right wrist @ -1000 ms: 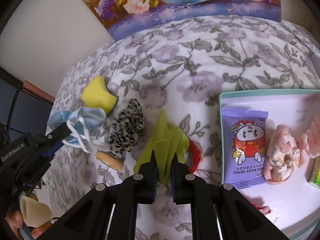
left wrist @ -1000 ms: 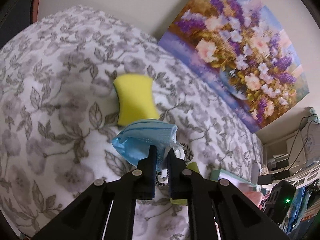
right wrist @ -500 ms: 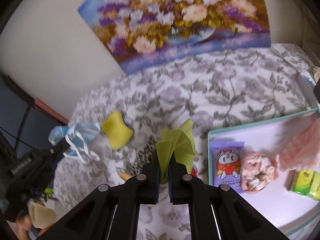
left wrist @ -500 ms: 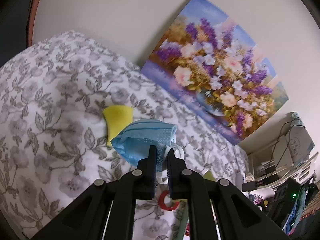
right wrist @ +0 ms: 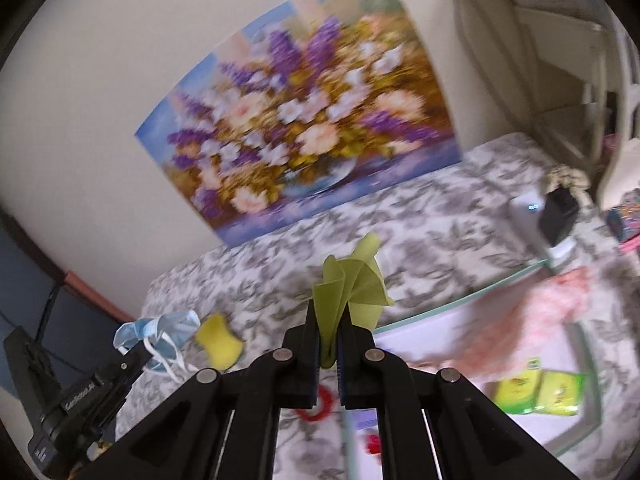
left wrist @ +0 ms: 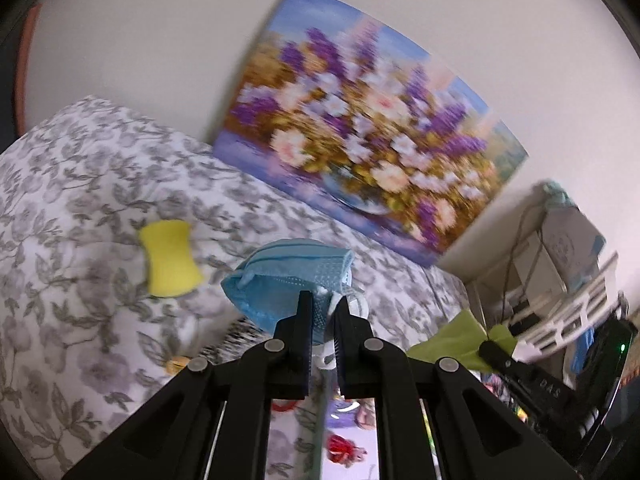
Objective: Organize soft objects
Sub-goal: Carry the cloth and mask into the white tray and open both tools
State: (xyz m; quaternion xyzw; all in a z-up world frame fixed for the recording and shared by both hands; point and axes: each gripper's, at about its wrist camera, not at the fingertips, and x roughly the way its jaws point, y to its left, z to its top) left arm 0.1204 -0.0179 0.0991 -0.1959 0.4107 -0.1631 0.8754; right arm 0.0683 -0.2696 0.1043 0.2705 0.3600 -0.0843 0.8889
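My left gripper (left wrist: 322,300) is shut on a blue face mask (left wrist: 288,276) and holds it in the air above the floral bedcover (left wrist: 80,184); the mask also shows in the right wrist view (right wrist: 156,332). My right gripper (right wrist: 329,316) is shut on a green cloth (right wrist: 352,284), lifted above the bed; the cloth also shows in the left wrist view (left wrist: 460,340). A yellow sponge (left wrist: 170,258) lies on the bed, left of the mask. A white tray (right wrist: 592,360) at the right holds a pink cloth (right wrist: 528,320) and green packets (right wrist: 536,392).
A flower painting (right wrist: 304,128) leans on the wall behind the bed. A red ring (right wrist: 320,404) lies on the bedcover under my right gripper. A leopard-print scrunchie (left wrist: 236,336) lies below the mask. Shelves and cables (left wrist: 560,264) stand at the right.
Both grippers have risen and tilted up with their loads, so the bed and the tray sit lower in view. The green cloth now hangs well above the bedcover. Both grips are unchanged.
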